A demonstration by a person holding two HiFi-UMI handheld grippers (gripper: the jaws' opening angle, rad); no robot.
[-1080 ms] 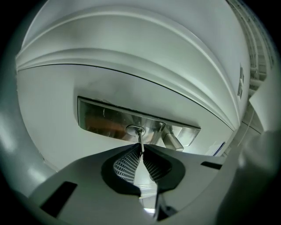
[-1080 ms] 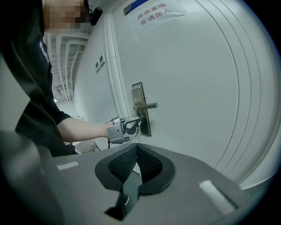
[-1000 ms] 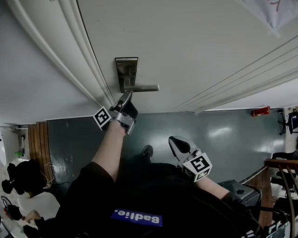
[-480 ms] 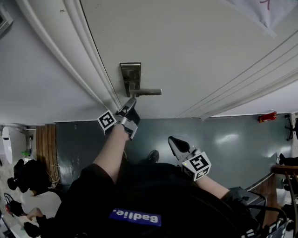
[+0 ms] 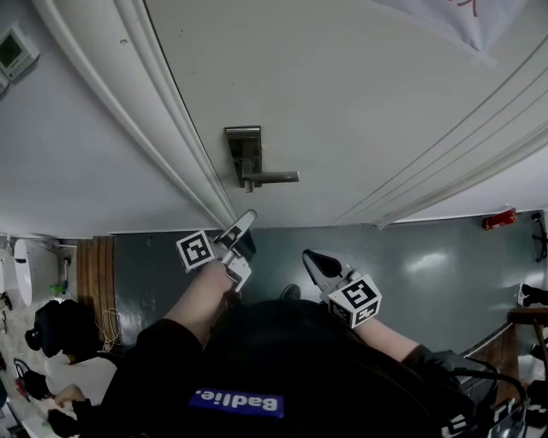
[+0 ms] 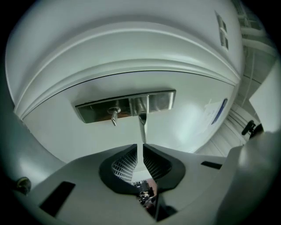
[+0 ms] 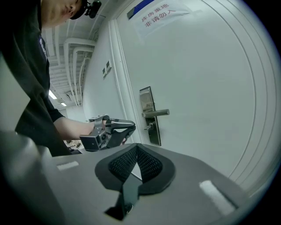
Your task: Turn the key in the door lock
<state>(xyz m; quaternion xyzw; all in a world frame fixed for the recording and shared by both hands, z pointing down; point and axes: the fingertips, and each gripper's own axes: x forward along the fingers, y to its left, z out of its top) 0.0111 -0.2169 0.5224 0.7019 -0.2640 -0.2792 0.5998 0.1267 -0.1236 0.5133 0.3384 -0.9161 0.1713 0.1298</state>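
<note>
A steel lock plate [image 5: 244, 152] with a lever handle [image 5: 272, 178] sits on the white door. In the left gripper view a small key [image 6: 114, 115] sticks out of the plate [image 6: 92, 110], left of the handle [image 6: 141, 117]. My left gripper [image 5: 246, 217] hangs just below the lock, apart from it, jaws shut on nothing [image 6: 139, 151]. The right gripper [image 5: 311, 257] is held lower and farther right, also shut and empty [image 7: 137, 150]. The right gripper view shows the left gripper [image 7: 126, 126] a short way from the key [image 7: 150, 127] and plate [image 7: 146, 99].
The white door frame [image 5: 163, 111] runs along the lock's left side. A paper notice [image 5: 467, 15] is taped on the door. A wall panel [image 5: 15, 53] is at far left. On the grey floor lie a red object [image 5: 501, 220] and dark bags [image 5: 56, 325].
My left gripper has drawn back from the lock and now sits farther below the handle. The right gripper has barely moved. The head view has shifted slightly.
</note>
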